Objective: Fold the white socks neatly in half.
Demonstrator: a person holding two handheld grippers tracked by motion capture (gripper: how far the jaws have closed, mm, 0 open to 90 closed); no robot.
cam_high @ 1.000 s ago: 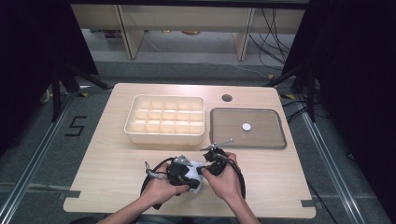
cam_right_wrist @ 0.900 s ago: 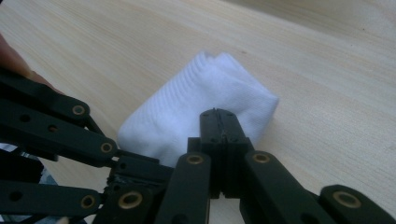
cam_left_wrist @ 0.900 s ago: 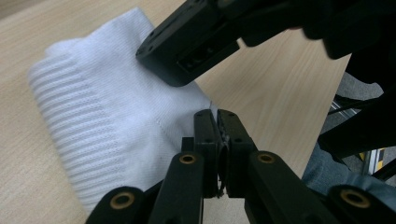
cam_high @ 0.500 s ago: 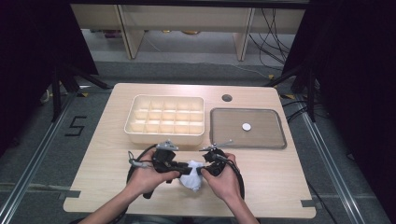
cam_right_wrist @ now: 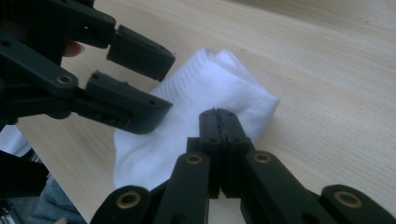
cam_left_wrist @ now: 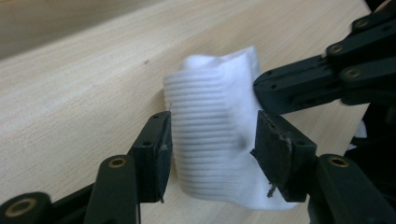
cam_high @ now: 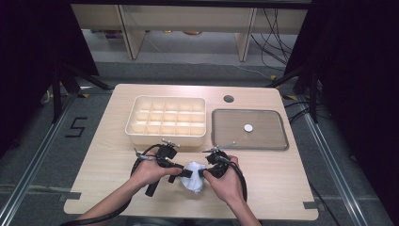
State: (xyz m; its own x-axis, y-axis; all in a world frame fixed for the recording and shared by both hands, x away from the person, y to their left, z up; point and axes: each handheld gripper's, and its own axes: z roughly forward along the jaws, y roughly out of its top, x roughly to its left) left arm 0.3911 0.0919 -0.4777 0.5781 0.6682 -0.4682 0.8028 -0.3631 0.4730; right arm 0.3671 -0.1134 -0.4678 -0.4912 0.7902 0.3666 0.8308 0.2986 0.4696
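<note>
High view: I hold both tools over the white sock (cam_high: 194,177) at the near edge of the worktop (cam_high: 103,155), middle of that edge. The left gripper (cam_high: 184,171) comes at it from the left, the right gripper (cam_high: 204,173) from the right.

High view, surroundings: the compartment box (cam_high: 167,120) and the grey tray (cam_high: 249,129) with a small white disc (cam_high: 248,127) sit toward the far edge, untouched.

Left gripper view: my left gripper (cam_left_wrist: 212,154) stands apart around the ribbed cuff of the white sock (cam_left_wrist: 212,135); its jaws have just been opening, and the pads look clear of the cloth. The sock lies between them, not pinched.

Right gripper view: my right gripper (cam_right_wrist: 219,135) is clamped tight, jaws together, pinching the edge of the white sock (cam_right_wrist: 196,107) as far as I can judge.

Progress: the sock looks bunched into a bundle; folding seems partly done, and nothing has gone into the box.

Change since a second ago: my left hand has slid out leftward and the sock now shows between the tools.
</note>
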